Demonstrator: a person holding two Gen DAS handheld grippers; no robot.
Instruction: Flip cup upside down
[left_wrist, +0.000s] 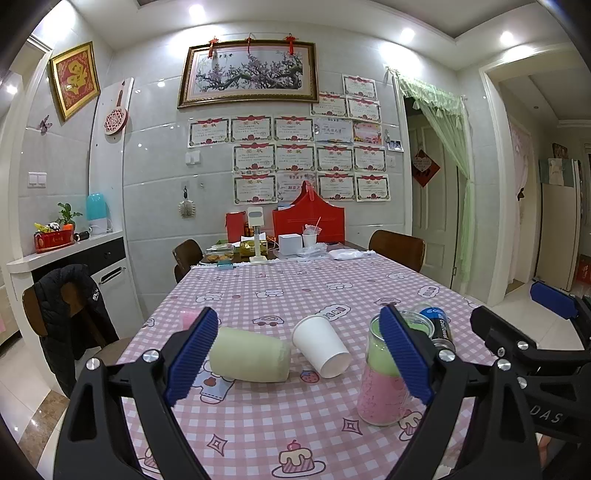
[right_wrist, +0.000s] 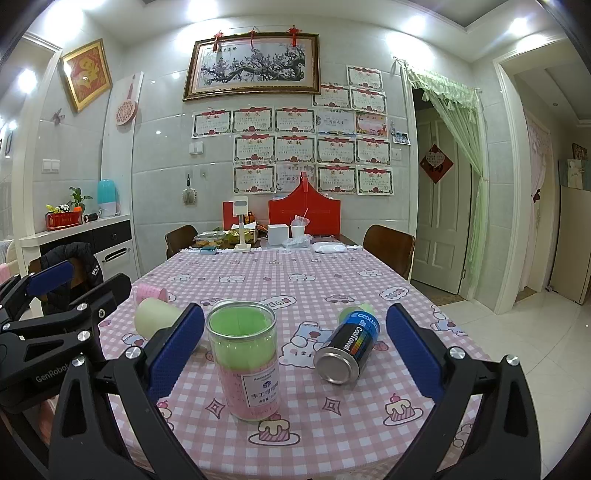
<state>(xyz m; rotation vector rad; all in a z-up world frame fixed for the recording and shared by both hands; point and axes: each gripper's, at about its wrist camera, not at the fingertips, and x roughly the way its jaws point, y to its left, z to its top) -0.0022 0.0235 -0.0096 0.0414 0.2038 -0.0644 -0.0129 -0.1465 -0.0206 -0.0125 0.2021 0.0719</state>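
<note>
Checked tablecloth (left_wrist: 295, 435) with the white paper cup (left_wrist: 320, 345) lying on its side near the front edge, untouched; left gripper (left_wrist: 299, 354) and right gripper (right_wrist: 295, 350) both wide open, empty; flip not begun.

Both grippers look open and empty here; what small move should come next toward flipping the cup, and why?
Probably ease the left gripper forward and down around the white paper cup: it lies on its side between the open blue fingers, ungripped, on the checked tablecloth.

Pink checked table (left_wrist: 280, 424): white cup (left_wrist: 320, 345), cream cup (left_wrist: 249, 355), can (right_wrist: 347, 345) lying; jar (right_wrist: 245, 363) upright.
</note>
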